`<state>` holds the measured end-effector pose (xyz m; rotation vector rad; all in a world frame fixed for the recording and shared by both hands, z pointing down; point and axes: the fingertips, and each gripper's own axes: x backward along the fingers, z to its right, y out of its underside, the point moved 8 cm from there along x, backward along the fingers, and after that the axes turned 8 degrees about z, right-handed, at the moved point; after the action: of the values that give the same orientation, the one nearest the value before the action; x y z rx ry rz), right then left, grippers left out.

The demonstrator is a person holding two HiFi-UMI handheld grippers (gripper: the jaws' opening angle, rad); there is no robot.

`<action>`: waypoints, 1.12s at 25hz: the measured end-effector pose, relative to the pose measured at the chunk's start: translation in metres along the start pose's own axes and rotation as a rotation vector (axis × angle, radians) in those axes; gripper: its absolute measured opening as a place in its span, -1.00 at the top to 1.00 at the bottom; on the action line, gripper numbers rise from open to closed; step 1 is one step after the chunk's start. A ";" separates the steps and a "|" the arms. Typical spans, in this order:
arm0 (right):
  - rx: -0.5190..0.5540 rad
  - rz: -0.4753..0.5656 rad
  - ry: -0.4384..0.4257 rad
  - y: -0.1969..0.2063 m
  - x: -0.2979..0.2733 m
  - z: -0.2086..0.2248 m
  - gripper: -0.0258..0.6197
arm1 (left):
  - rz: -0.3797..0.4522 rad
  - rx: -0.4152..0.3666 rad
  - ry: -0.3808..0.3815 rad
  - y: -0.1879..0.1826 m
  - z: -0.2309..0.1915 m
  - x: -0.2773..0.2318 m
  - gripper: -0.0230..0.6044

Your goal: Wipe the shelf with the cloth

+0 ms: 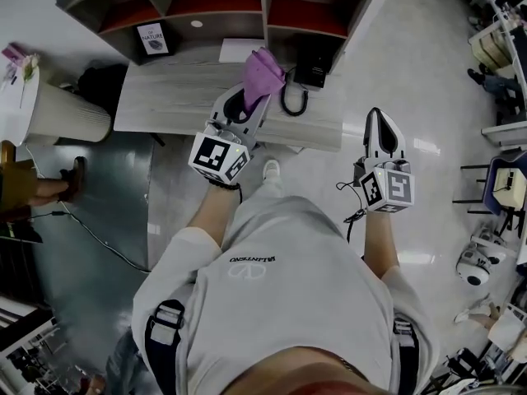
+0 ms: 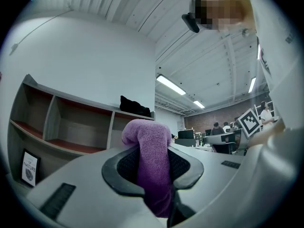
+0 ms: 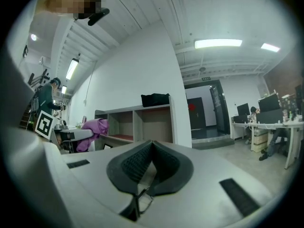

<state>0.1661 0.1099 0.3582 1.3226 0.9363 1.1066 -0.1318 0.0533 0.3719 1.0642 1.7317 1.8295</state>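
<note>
A purple cloth (image 1: 262,74) sticks up out of my left gripper (image 1: 247,99), which is shut on it above the grey wooden desk (image 1: 165,97). In the left gripper view the cloth (image 2: 151,160) fills the gap between the jaws and folds over their tips. The shelf (image 1: 210,6), a grey unit with red-floored cubbies, stands at the back of the desk, just beyond the cloth. My right gripper (image 1: 376,115) hangs over the floor to the right of the desk, shut with nothing in it. Its jaws (image 3: 152,143) meet at the tips, and the shelf (image 3: 137,122) lies ahead.
A small framed sign (image 1: 153,38) stands in a lower cubby, with a white sheet (image 1: 239,50) beside it. A black device with a cable (image 1: 309,64) sits at the desk's right end. A black bag (image 2: 135,107) lies on top of the shelf. Office chairs (image 1: 506,183) stand at the right.
</note>
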 end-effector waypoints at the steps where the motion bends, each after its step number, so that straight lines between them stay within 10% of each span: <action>1: 0.003 -0.002 -0.003 0.001 -0.008 0.000 0.92 | -0.002 0.003 0.002 0.002 -0.006 -0.006 0.60; 28: 0.022 -0.019 -0.045 0.021 -0.170 -0.018 0.92 | -0.072 0.070 0.060 0.067 -0.088 -0.130 0.60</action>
<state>0.1050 -0.0507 0.3640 1.3480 0.9284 1.0508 -0.1022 -0.1108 0.4093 0.9701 1.8568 1.7853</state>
